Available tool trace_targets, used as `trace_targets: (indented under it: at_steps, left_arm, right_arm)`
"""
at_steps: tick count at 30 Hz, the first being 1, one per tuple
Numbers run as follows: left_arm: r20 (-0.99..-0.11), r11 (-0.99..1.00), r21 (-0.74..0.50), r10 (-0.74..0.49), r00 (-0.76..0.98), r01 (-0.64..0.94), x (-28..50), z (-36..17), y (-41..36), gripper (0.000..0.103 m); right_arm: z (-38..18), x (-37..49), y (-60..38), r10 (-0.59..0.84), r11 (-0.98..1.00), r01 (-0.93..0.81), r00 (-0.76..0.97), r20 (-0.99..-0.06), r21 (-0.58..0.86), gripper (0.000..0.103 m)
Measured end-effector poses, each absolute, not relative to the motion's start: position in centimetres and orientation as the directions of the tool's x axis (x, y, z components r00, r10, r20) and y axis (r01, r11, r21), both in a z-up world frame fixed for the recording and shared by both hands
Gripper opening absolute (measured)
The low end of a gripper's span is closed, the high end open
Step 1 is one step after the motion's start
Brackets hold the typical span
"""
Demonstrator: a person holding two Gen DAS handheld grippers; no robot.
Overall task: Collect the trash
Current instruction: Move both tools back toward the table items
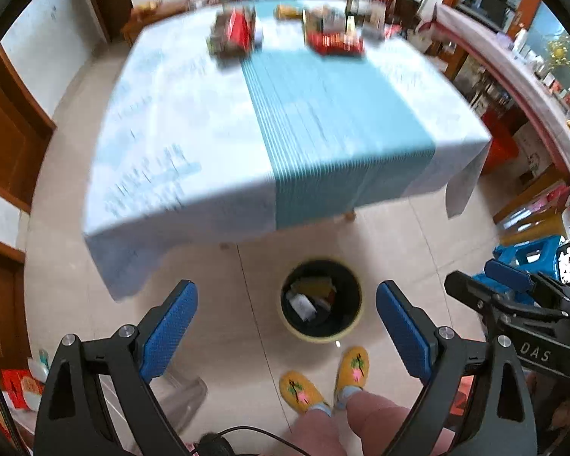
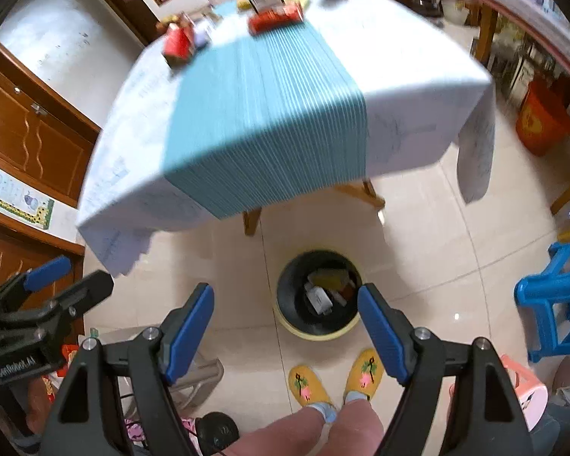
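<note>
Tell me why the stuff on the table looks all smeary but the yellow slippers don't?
Left wrist view: the table and its red boxes are streaked with motion blur, while the slippers and trash bin look sharper. Right wrist view: same blur on the tablecloth stripes; the fisheye lens bends the room's edges, and a small glare spot sits on the floor tiles.

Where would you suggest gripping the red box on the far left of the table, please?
Take the red box across its upright sides, coming over the near table edge. It seems to stand taller than wide, so the open right tongs should span it. Blur hides its exact shape.
</note>
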State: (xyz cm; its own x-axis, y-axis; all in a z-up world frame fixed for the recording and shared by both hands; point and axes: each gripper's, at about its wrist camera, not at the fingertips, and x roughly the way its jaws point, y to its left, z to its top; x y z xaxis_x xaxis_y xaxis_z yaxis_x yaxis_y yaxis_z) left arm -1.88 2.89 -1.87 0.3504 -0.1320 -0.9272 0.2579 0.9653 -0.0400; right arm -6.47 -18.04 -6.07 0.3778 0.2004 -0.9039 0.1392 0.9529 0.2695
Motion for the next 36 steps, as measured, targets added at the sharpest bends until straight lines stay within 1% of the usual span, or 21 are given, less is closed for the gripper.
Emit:
trace_targets:
  at_steps: [8, 13, 19, 25, 31, 36]
  left_arm:
    - [-0.866, 0.963, -0.032, -0.161, 0.473, 0.268, -1.6, 5.3, 5.2, 0.094]
    - [-0.831, 0.963, -0.027, -0.171, 0.529, 0.269, -1.1, 7.6, 6.2, 0.094]
    - [-0.800, 0.966, -0.036, -0.182, 0.572, 0.256, -0.1, 8.9, 7.3, 0.094]
    - [-0.795, 0.972, -0.055, -0.182, 0.578, 0.230, 2.2, 9.0, 7.7, 0.094]
    - [-0.801, 0.981, -0.041, -0.145, 0.580, 0.189, 5.5, 8.2, 7.0, 0.094]
    - [-0.814, 0.991, -0.014, -0.090, 0.574, 0.137, 10.5, 7.0, 5.2, 0.094]
  right_arm:
    - [0.6, -6.3, -16.6, 0.163, 0.963, 0.104, 0.505, -0.847, 0.247, 0.078]
    - [4.2, -6.0, -15.9, 0.134, 0.969, 0.091, 0.594, -0.793, 0.232, 0.078]
    - [6.3, -5.1, -15.5, 0.120, 0.974, 0.073, 0.640, -0.759, 0.216, 0.078]
    - [6.3, -3.1, -14.9, 0.122, 0.979, 0.050, 0.628, -0.769, 0.196, 0.078]
    - [6.1, 0.4, -15.4, 0.134, 0.983, 0.019, 0.616, -0.776, 0.185, 0.078]
    - [5.9, 5.7, -17.1, 0.160, 0.982, -0.016, 0.613, -0.774, 0.190, 0.078]
